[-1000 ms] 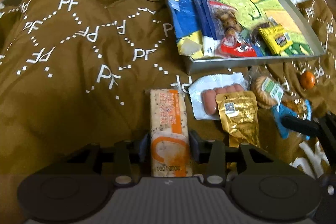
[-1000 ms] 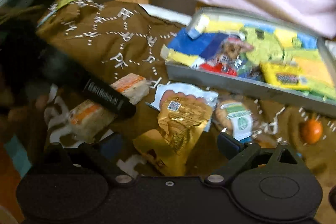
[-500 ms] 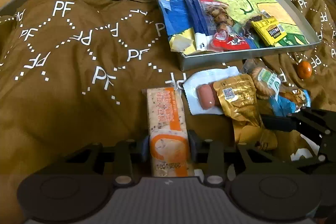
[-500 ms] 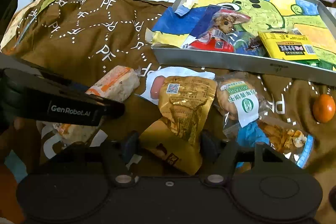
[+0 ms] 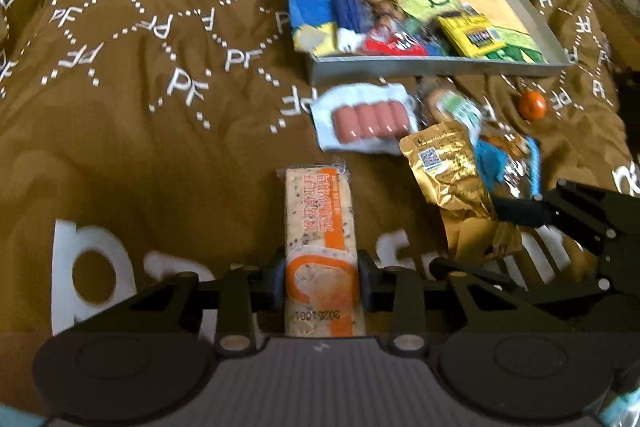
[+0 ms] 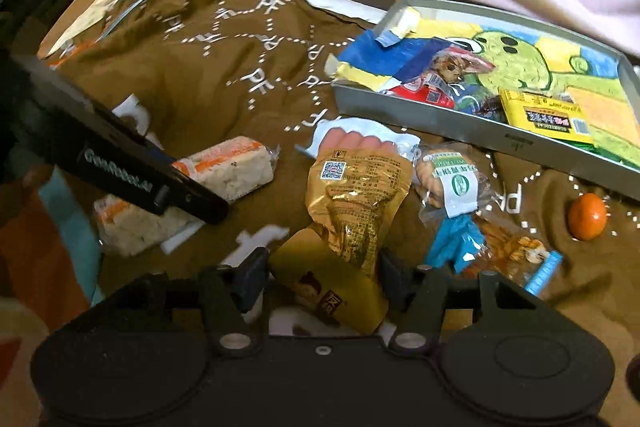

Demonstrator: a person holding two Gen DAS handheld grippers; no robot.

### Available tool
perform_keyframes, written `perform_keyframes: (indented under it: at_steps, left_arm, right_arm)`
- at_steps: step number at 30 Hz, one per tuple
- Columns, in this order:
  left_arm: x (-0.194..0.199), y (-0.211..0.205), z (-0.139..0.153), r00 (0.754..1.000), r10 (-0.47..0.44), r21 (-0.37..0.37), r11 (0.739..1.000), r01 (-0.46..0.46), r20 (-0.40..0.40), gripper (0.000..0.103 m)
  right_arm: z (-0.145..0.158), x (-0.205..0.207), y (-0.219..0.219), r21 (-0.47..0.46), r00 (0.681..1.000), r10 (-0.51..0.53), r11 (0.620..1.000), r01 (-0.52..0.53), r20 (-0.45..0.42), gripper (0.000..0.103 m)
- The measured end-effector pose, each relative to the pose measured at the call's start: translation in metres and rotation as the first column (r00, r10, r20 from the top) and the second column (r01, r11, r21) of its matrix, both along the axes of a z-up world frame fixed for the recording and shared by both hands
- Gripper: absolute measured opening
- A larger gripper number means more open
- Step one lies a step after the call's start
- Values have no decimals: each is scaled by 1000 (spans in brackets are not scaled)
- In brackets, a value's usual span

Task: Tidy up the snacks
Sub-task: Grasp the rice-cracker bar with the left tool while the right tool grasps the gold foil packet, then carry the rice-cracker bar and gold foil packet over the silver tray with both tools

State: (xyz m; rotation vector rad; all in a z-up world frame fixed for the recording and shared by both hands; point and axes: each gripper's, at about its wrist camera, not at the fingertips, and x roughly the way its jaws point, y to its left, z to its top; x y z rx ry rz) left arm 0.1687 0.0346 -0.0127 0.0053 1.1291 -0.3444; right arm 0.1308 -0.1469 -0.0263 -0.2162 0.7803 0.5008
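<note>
With the left gripper [image 5: 321,281] clamped on the orange-and-white cake bar [image 5: 320,227] and the right gripper [image 6: 320,279] closed around the gold pouch [image 6: 352,203], both near the metal tray [image 5: 436,69], each load should clear its near wall before release.

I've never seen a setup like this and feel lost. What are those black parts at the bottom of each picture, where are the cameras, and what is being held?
No robot here: a person holds a two-finger gripper in each hand, each carrying a fisheye camera looking along its fingers. The black parts are the grippers. The left gripper is shut on a long orange-and-white snack bar. The right gripper is around a gold pouch; its grip is unclear. On the brown blanket lie a sausage pack, wrapped biscuits and a small orange. The metal tray already holds some snacks.
</note>
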Motion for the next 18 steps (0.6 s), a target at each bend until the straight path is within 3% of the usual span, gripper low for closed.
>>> perform_keyframes:
  at_steps: [6, 9, 18]
  left_arm:
    - [-23, -5, 9, 999, -29, -20, 999, 29, -19, 37]
    - [-31, -10, 10, 996, -59, -58, 997, 55, -67, 37]
    - [-44, -19, 14, 991, -93, -60, 994, 87, -95, 37]
  right_arm:
    - [8, -25, -8, -28, 998, 61, 998, -60, 32, 61]
    - [10, -33, -10, -37, 997, 76, 997, -74, 31, 61]
    - [25, -48, -26, -60, 995, 51, 997, -46, 84, 61]
